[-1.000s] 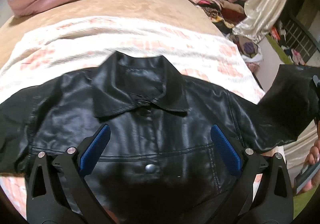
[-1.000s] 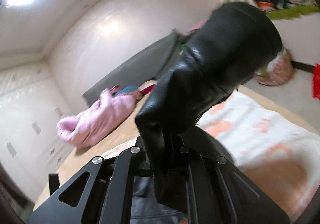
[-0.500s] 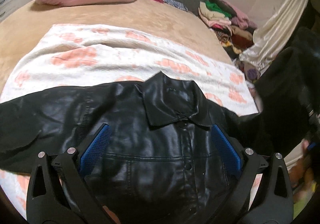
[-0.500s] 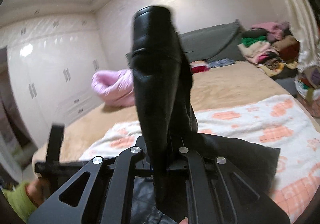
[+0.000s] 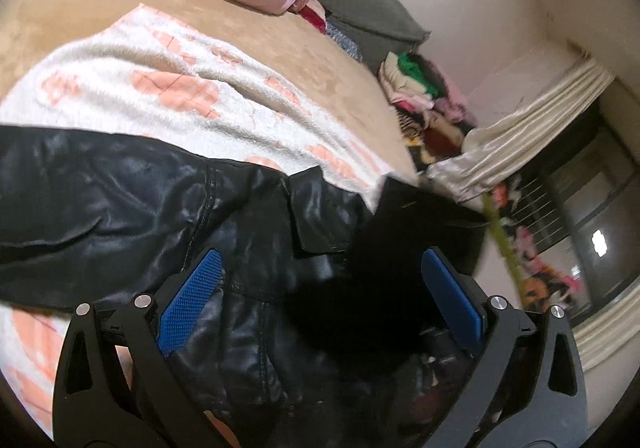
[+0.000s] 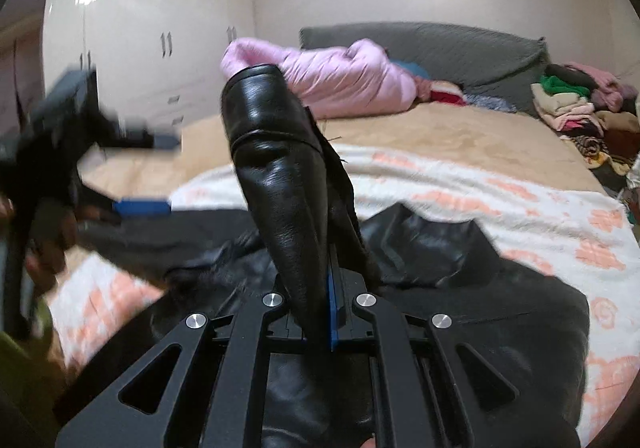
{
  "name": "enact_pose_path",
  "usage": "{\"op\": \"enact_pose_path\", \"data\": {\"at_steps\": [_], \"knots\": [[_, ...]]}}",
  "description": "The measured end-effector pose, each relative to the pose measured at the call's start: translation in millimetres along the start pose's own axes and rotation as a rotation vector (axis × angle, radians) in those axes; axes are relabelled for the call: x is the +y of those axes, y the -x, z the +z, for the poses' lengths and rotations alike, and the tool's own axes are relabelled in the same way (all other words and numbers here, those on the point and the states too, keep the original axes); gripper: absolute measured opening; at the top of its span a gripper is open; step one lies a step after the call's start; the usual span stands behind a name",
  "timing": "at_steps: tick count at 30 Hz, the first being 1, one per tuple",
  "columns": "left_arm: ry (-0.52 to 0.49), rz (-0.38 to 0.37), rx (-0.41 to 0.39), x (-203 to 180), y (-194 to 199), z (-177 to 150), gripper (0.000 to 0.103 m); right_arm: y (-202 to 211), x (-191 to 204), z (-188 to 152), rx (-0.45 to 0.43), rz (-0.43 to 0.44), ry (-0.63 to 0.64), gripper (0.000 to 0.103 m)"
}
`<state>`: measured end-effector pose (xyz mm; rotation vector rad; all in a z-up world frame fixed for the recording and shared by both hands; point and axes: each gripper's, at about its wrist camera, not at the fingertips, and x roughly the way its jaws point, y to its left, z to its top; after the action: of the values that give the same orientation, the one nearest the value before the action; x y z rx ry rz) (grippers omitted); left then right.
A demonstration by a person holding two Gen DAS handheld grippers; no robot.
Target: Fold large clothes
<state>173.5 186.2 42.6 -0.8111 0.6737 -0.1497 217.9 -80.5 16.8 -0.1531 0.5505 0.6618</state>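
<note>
A black leather jacket (image 5: 132, 204) lies front up on a white and pink blanket (image 5: 132, 88) spread over the bed. Its collar (image 6: 432, 244) points toward the headboard. My right gripper (image 6: 320, 308) is shut on one sleeve (image 6: 276, 176), which stands up out of the jaws above the jacket's front. In the left wrist view that sleeve (image 5: 404, 244) is a dark blur over the jacket's right side. My left gripper (image 5: 320, 288) hovers open over the jacket's chest, its blue pads (image 5: 192, 300) wide apart and holding nothing. It also shows blurred in the right wrist view, as left gripper (image 6: 120, 204).
A pink padded coat (image 6: 328, 80) lies against the grey headboard (image 6: 460, 48). A pile of folded clothes (image 6: 572, 104) sits beside the bed on the right, near a cream curtain (image 5: 520, 136). White wardrobe doors (image 6: 140, 28) stand on the left. A person's hand (image 6: 44, 252) holds the left gripper.
The right gripper has swung the sleeve inward and down, from beside the bed to over the jacket's front. The left gripper has shifted sideways and rolled, still open.
</note>
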Motion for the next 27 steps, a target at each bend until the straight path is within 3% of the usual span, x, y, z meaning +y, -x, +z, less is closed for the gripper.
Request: {"op": "enact_pose_path", "data": {"at_steps": [5,10,11,12,14,17,20,23,24,27], "knots": [[0.015,0.003,0.034,14.0,-4.7,-1.5,0.094,-23.5,17.1,-22.2,0.067,0.007,0.016,0.009],[0.069,-0.054,0.092,30.6,-20.4,-8.8,0.094,-37.3,35.7,-41.0,0.130,0.004,0.024,0.018],[0.075,-0.064,0.105,33.7,-23.1,-10.6,0.094,-40.4,38.7,-44.0,0.156,0.005,0.028,0.031],[0.078,-0.058,0.124,36.6,-27.2,-12.7,0.094,-41.1,38.8,-45.3,0.170,0.007,0.029,0.052],[0.074,-0.042,0.146,40.7,-33.5,-16.3,0.094,-40.7,40.9,-50.4,0.202,0.013,0.023,0.078],[0.073,-0.016,0.186,46.9,-44.7,-24.1,0.094,-33.4,43.6,-57.3,0.226,0.020,0.016,0.090],[0.067,0.038,0.233,51.0,-55.1,-33.1,0.094,-17.4,40.1,-61.3,0.211,0.045,-0.025,0.093],[0.066,0.041,0.266,51.3,-60.2,-43.5,0.094,6.4,26.7,-62.8,0.170,0.067,-0.107,0.093],[0.071,0.034,0.273,51.1,-62.3,-47.3,0.089,14.3,21.3,-63.4,0.156,0.064,-0.135,0.093],[0.046,0.059,0.279,46.9,-66.8,-53.2,0.061,32.4,5.9,-66.3,0.124,0.040,-0.195,0.092]]}}
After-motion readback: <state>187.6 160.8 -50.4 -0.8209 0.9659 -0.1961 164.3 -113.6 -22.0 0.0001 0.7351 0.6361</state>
